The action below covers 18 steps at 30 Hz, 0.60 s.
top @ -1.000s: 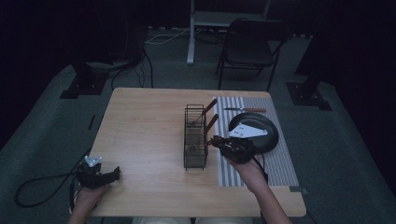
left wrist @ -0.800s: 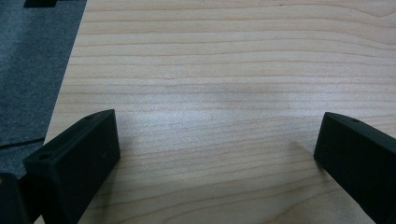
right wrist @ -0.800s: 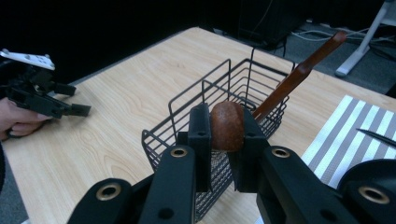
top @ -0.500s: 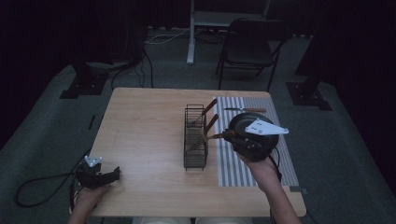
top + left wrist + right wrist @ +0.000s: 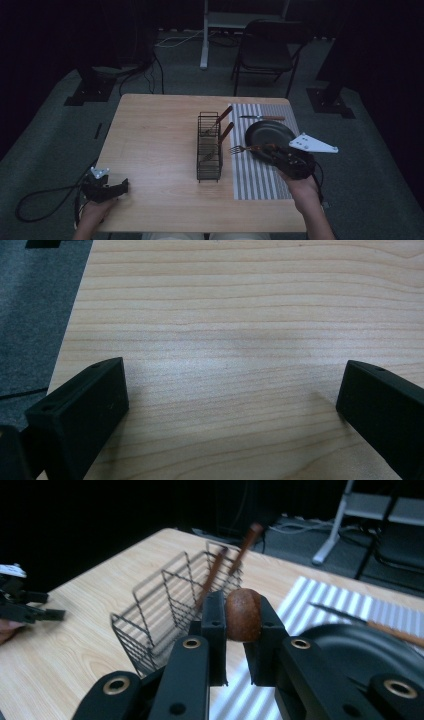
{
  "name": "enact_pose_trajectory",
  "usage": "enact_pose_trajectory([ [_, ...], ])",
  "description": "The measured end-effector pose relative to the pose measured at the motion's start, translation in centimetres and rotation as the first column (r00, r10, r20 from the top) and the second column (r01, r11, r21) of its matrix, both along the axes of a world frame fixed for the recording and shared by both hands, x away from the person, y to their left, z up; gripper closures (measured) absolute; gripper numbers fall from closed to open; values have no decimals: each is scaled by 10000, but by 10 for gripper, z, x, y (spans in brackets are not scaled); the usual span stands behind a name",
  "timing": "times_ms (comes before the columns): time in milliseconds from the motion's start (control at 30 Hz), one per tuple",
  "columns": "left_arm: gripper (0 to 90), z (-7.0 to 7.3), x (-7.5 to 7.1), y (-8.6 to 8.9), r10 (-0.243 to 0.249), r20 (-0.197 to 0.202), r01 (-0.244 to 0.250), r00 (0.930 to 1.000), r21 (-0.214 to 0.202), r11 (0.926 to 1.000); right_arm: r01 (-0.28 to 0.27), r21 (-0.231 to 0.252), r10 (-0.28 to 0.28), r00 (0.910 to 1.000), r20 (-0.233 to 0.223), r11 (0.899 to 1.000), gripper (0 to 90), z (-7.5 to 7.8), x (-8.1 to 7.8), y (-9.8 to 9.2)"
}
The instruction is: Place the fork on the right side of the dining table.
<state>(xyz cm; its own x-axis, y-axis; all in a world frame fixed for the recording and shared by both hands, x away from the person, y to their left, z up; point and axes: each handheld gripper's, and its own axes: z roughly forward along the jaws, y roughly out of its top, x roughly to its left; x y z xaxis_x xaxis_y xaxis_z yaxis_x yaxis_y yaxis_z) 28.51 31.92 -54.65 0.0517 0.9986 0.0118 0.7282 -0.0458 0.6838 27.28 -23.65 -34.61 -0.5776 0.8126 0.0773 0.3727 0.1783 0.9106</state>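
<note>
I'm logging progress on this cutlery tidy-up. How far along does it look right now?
Two wooden-handled utensils already stand in the wire basket. The right gripper is shut on a fork, held above the striped mat beside the basket. A knife lies on the mat beyond the black plate, likely next. The left gripper rests open at the table corner.

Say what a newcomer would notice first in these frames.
First, the right gripper holding a wooden-handled fork level above the striped mat, tines toward the wire basket at the table's centre, where two more wooden handles stick up. Behind the fork sits a black plate, with a knife at the mat's far edge. The left gripper rests open at the near-left corner of the table.
</note>
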Motion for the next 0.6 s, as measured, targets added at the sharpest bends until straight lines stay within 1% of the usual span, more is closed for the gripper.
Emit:
enact_pose_trajectory([
  [167,6,0,0,0,1,1,-1,10000,0,10000,523,-245,-535,9971,-545,9983,808,-21,-2,-21],
  [333,6,0,0,0,-3,-3,3,10000,2,10000,931,-85,-935,9901,-1045,9956,807,-39,-6,-38],
  [367,6,0,0,0,-3,-3,3,10000,2,10000,931,-85,-935,9901,-1045,9956,807,-39,-6,-38],
  [400,6,0,0,0,-2,-2,2,10000,3,10000,997,-69,-999,9890,-1094,9950,807,-43,-8,-40],
  [433,6,0,0,0,-1,0,1,10000,1,10000,1063,-19,-1057,9865,-1254,9943,807,-49,-10,-43],
  [500,6,0,0,0,-3,-1,3,10000,2,10000,1162,-61,-1160,9837,-1374,9932,807,-55,-12,-45],
  [533,6,0,0,0,-3,-4,3,10000,2,10000,1172,5,-1159,9824,-1463,9931,807,-59,-12,-47],
  [567,7,0,0,0,-3,-4,3,10000,2,10000,1172,5,-1159,9824,-1463,9931,807,-59,-12,-47],
  [600,7,0,0,0,-5,-15,5,10000,3,10000,1203,45,-1181,9807,-1561,9927,807,-62,-13,-47],
])
